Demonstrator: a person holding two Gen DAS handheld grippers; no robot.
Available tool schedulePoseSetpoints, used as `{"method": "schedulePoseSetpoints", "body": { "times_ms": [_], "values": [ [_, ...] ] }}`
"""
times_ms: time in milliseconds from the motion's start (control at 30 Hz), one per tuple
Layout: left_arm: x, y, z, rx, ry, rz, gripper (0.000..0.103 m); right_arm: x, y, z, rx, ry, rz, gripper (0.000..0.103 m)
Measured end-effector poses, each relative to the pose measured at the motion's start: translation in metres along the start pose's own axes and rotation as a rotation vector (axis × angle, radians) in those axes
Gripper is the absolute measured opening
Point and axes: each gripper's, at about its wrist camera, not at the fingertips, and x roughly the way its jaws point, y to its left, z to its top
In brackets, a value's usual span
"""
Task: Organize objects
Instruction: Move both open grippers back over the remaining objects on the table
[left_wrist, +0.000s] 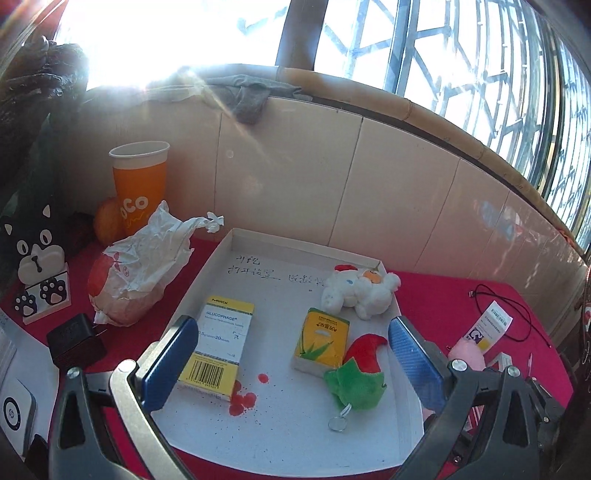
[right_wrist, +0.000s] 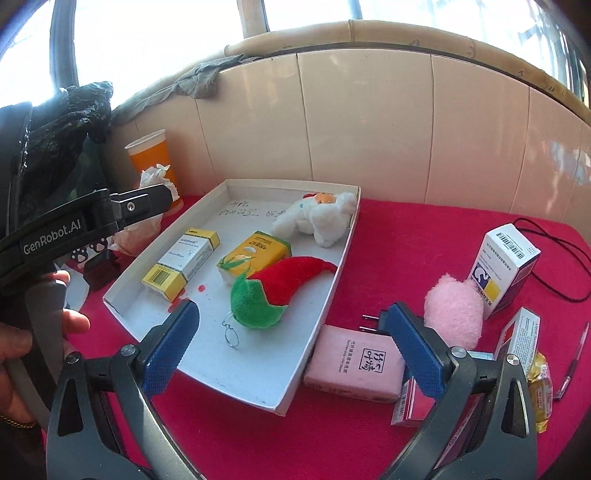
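A white cardboard tray (left_wrist: 295, 435) (right_wrist: 321, 306) lies on the red cloth. In it are a Glucophage box (left_wrist: 221, 343) (right_wrist: 184, 264), a yellow tissue pack (left_wrist: 321, 341) (right_wrist: 255, 256), a red and green chili plush (left_wrist: 356, 369) (right_wrist: 277, 291) and a white plush (left_wrist: 360, 291) (right_wrist: 319, 218). My left gripper (left_wrist: 291, 365) is open and empty above the tray. My right gripper (right_wrist: 291, 347) is open and empty over the tray's near right edge. Right of the tray lie a pink tissue pack (right_wrist: 354, 365), a pink plush (right_wrist: 454, 314) and a white medicine box (right_wrist: 506, 269).
An orange cup (left_wrist: 140, 184), a crumpled bag (left_wrist: 140, 266), a cat-shaped holder (left_wrist: 37, 262) and a black charger (left_wrist: 75, 341) stand left of the tray. More boxes (right_wrist: 517, 343), a pen (right_wrist: 574, 362) and a black cord (right_wrist: 561, 266) lie at the right. A tiled wall (right_wrist: 369, 122) runs behind.
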Motion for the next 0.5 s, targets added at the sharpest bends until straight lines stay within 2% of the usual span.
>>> {"method": "schedulePoseSetpoints", "body": {
  "times_ms": [233, 500],
  "values": [
    [-0.01, -0.039, -0.024, 0.075, 0.01, -0.095, 0.103, -0.019, -0.03, -0.008, 0.06, -0.023, -0.042, 0.103],
    [-0.006, -0.068, -0.041, 0.111, 0.06, -0.124, 0.103, -0.048, -0.077, -0.018, 0.131, -0.056, -0.119, 0.103]
  ]
}}
